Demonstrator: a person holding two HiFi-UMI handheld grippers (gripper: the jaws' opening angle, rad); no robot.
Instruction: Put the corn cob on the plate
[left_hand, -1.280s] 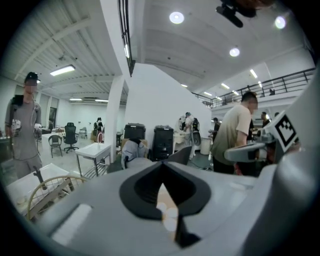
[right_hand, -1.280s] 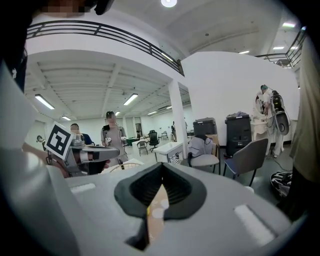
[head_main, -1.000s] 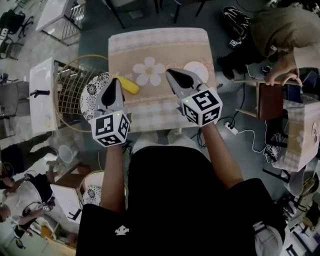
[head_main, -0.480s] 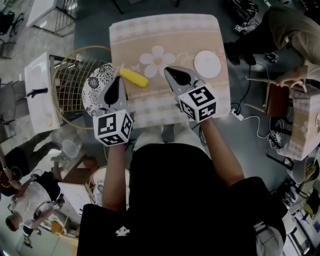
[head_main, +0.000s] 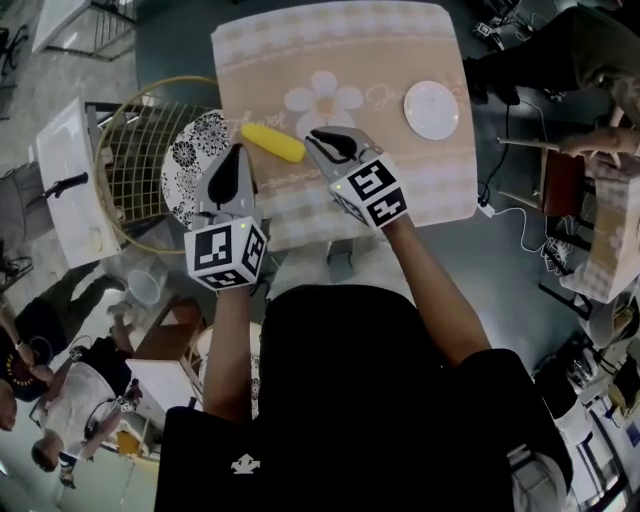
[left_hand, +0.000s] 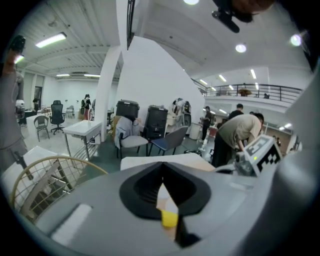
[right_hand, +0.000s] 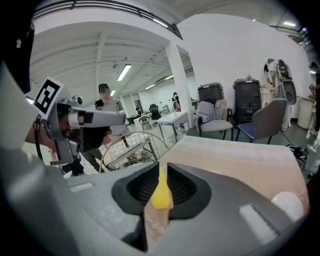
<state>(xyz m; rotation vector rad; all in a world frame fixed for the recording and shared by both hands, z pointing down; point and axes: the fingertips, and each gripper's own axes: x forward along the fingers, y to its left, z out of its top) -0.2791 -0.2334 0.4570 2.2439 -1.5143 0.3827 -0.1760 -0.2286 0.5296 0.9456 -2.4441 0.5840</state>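
Progress: not begun; corn (head_main: 273, 142) lies loose on desk (head_main: 330, 40) | plate (head_main: 432, 109) bare, well apart from corn | right claw (head_main: 314, 138) just beside corn, plate side; jaws just opened to a slit, gripping nothing | left claw (head_main: 238, 152) near corn's other side, closed, empty | left: grasp, carry, place | writing: cloth script unreadable

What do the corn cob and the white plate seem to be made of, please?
Corn cob: probably plastic; uniformly bright yellow and smooth-looking, with no kernels discernible. Plate: ceramic or melamine, I cannot tell which; plain white, with a raised rim.
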